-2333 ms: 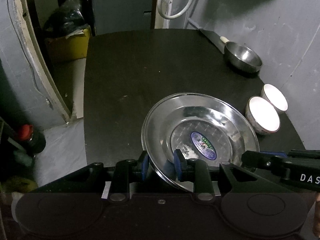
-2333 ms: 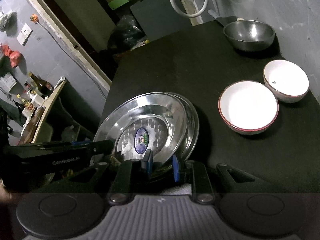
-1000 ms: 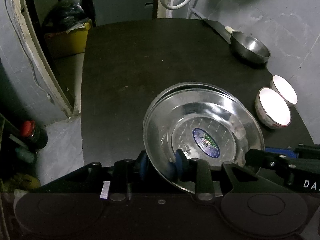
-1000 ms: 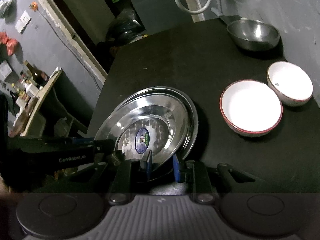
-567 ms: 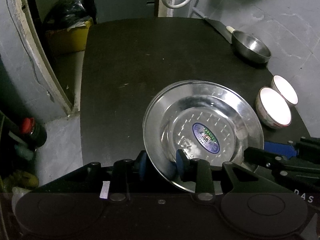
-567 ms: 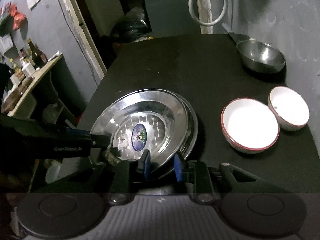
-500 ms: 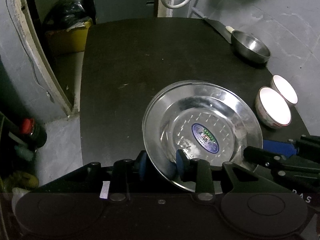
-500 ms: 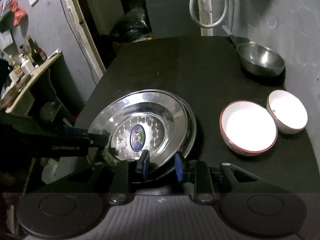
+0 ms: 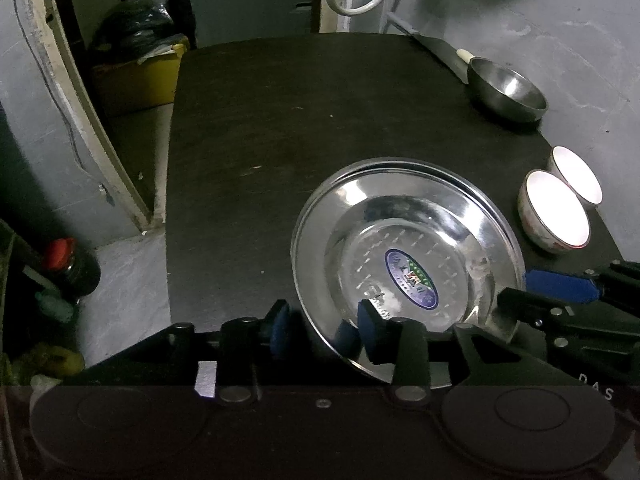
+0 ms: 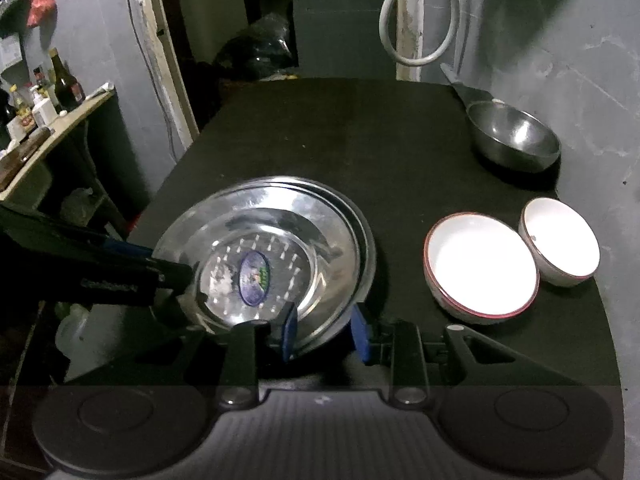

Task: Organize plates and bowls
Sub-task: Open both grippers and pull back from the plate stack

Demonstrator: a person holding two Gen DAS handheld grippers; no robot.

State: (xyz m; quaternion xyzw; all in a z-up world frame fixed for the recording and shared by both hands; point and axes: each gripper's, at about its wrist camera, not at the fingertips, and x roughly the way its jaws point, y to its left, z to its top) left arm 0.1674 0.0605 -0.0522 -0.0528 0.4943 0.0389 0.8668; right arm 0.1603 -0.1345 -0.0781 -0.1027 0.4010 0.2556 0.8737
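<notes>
**Both grippers easing off the stacked steel plates**

The left gripper (image 9: 322, 326) is seen with jaws opening astride the near-left rim of the top steel plate (image 9: 408, 248), a gap showing beside the outer pad. The right gripper (image 10: 324, 330) is likewise opening around the near rim, pads clear. The plate is nested on a second plate (image 10: 366, 240), flat, label up. To the right two white bowls (image 10: 480, 266) touch; beyond them a steel bowl (image 10: 514, 136) is set by the wall. All are carried by a dark surface (image 9: 280, 120); a yellow bin (image 9: 140, 76) stands behind.
</notes>
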